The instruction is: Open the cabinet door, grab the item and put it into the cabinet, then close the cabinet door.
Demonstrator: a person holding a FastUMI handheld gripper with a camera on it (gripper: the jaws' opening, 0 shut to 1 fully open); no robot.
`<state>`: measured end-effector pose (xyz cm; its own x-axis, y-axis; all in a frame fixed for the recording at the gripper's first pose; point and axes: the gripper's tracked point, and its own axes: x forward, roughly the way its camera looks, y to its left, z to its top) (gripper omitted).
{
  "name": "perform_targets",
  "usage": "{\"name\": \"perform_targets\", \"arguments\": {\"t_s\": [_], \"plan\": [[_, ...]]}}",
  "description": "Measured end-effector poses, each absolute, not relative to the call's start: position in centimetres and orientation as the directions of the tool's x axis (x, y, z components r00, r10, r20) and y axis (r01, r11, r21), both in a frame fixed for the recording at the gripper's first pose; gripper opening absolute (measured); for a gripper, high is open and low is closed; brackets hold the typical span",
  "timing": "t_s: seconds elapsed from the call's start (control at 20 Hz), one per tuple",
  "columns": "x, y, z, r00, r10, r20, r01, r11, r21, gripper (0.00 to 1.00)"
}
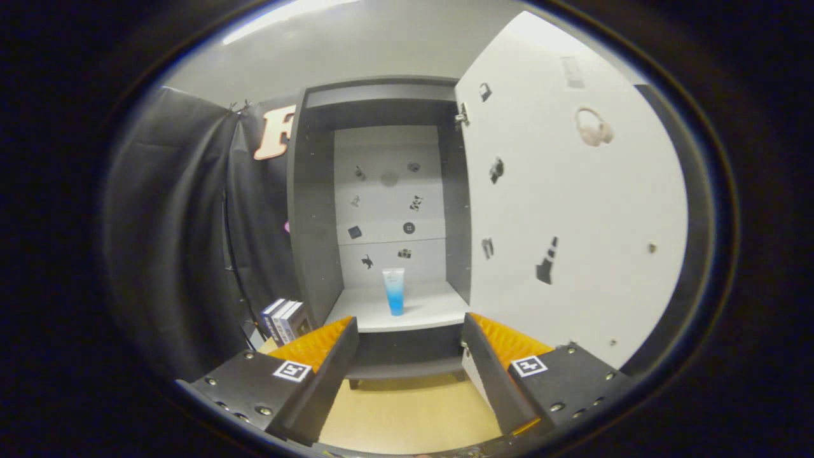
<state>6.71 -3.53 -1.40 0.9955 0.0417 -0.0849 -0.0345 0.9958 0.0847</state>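
**Tube stands inside the open cabinet, tongs empty**

Tube (393, 291), clear at the top and blue toward the bottom, stands upright on the pale shelf (420, 312) of the cabinet (311, 210), near the shelf's front edge and well beyond the fingertips.

Going left to right: black cloth (172, 235) hangs at the far left as the booth's wall. Low down beside it, a few books (284, 320) stand upright just outside the cabinet's left wall, near the tip of the left finger. Next comes the cabinet itself, dark-sided with a pale back panel (388, 197) dotted with small dark stickers (too small to make out). The tube sits roughly in the middle of the opening. To the right, the cabinet door (572, 210) is swung wide open on its hinge (462, 116), its pale inner face showing more stickers, among them a pair of headphones (594, 127) and a traffic cone (547, 261).

The gripper (410, 334) is held back from the cabinet above a light wooden floor (407, 413). Its two fingers are spread wide apart with nothing between them; they touch neither the tube nor the shelf. The right finger lies close to the lower edge of the open door, though contact cannot be judged.
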Motion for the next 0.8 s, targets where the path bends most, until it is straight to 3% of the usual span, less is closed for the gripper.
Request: {"name": "perform_targets", "arguments": {"t_s": [0.5,0.8], "plan": [[-2.9,-18.9,-2.3,0.966,-0.216,-0.14,0.229,0.97,0.085,0.98],[0.2,-25.8,-1.2,0.964,-0.252,-0.088,0.263,0.953,0.153,0.98]]}}
